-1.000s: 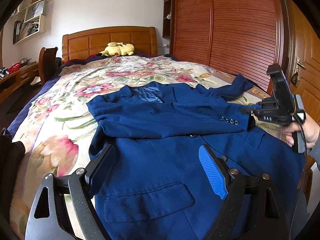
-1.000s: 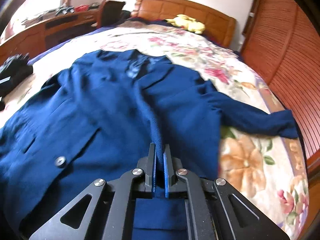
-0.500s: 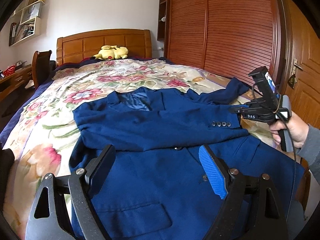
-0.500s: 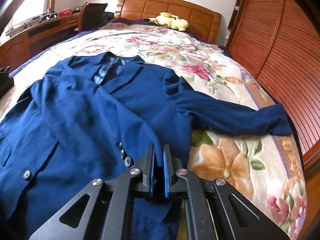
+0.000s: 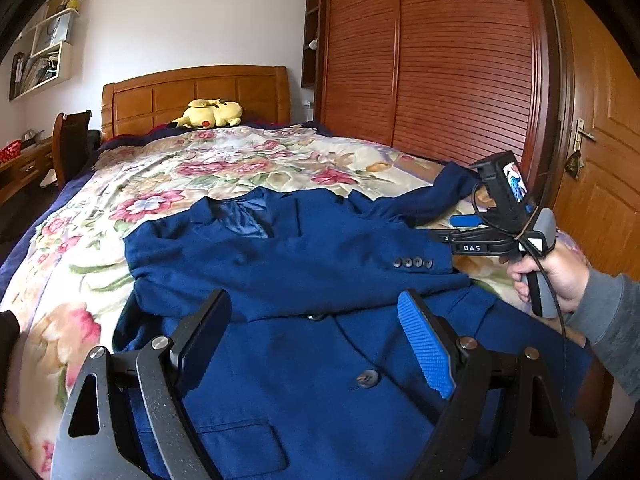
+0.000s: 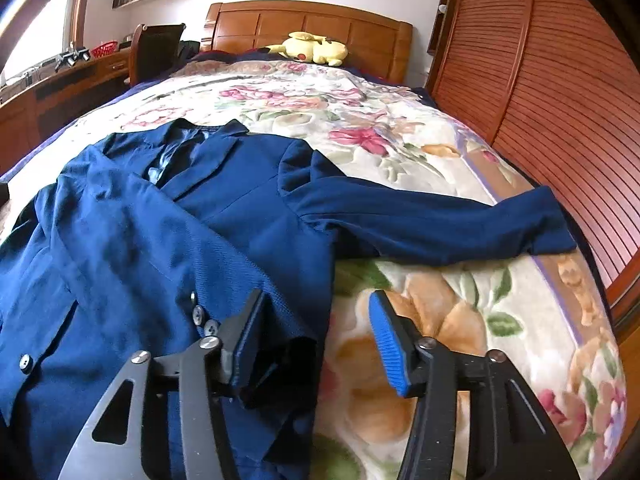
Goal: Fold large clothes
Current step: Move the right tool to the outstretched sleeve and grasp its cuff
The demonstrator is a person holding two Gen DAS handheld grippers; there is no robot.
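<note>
A dark blue jacket (image 5: 320,248) (image 6: 160,240) lies face up on the floral bedspread (image 5: 120,184). One sleeve is folded across its chest, its buttoned cuff (image 5: 412,262) (image 6: 280,340) near the jacket's right edge. The other sleeve (image 6: 440,220) (image 5: 432,196) stretches out to the right over the bedspread. My right gripper (image 6: 316,320) (image 5: 448,229) is at that cuff with its jaws opening; the cuff rests loose beside the left finger (image 6: 248,332), not pinched. My left gripper (image 5: 316,332) hovers open over the jacket's lower front with nothing between its fingers.
A yellow plush toy (image 5: 208,114) lies by the wooden headboard (image 5: 192,92). A slatted wardrobe (image 5: 440,60) and a door (image 5: 600,160) stand along the right side. A desk and chair (image 6: 152,52) are on the left. A person's hand (image 5: 552,276) holds the right gripper.
The right gripper carried the sleeve cuff rightward across the jacket, then opened and let it go. The left gripper drifted sideways over the jacket, still open.
</note>
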